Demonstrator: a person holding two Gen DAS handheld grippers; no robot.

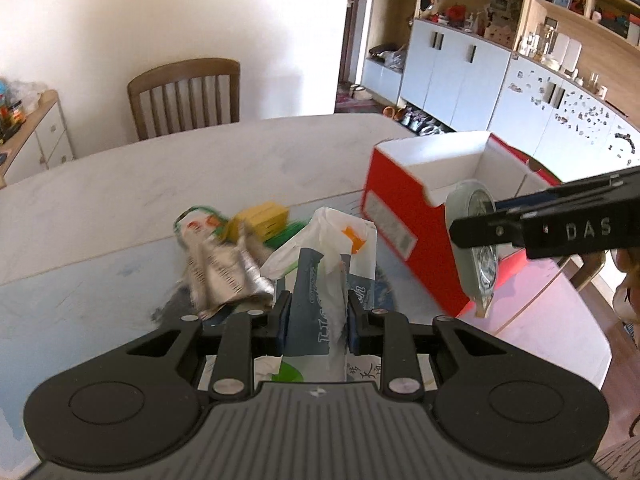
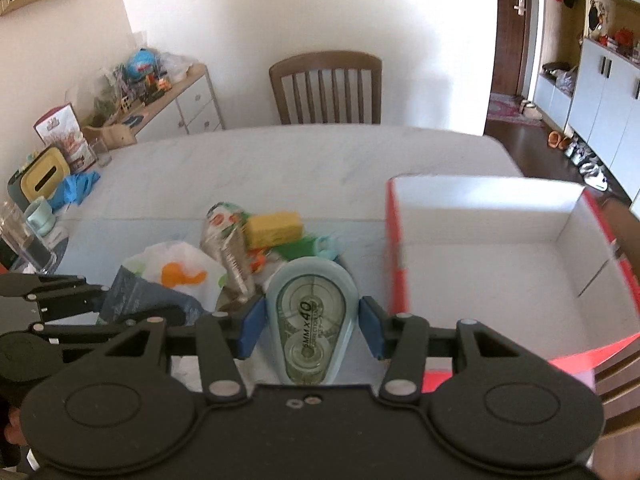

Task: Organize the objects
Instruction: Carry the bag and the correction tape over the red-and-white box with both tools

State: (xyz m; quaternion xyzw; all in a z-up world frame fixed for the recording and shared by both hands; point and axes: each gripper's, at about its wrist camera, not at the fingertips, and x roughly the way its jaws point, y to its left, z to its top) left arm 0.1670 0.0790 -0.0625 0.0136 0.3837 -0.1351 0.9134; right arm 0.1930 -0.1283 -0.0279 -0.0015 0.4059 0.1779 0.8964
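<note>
My left gripper (image 1: 316, 320) is shut on a blue and white plastic packet (image 1: 324, 272), held above the table. My right gripper (image 2: 311, 326) is shut on a pale blue correction tape dispenser (image 2: 310, 320), held just left of the red box; it also shows in the left wrist view (image 1: 474, 240). The open red box (image 2: 492, 252) with a white inside stands on the table at the right (image 1: 404, 216). A pile lies on the table: a silver foil packet (image 1: 216, 264), a yellow block (image 2: 274, 228) and green items (image 2: 300, 246).
A wooden chair (image 2: 326, 88) stands at the table's far side. At the far left of the table (image 2: 280, 160) are a yellow tissue box (image 2: 42, 178), a blue cloth (image 2: 76, 188), cups and a glass. A sideboard stands left, cabinets right.
</note>
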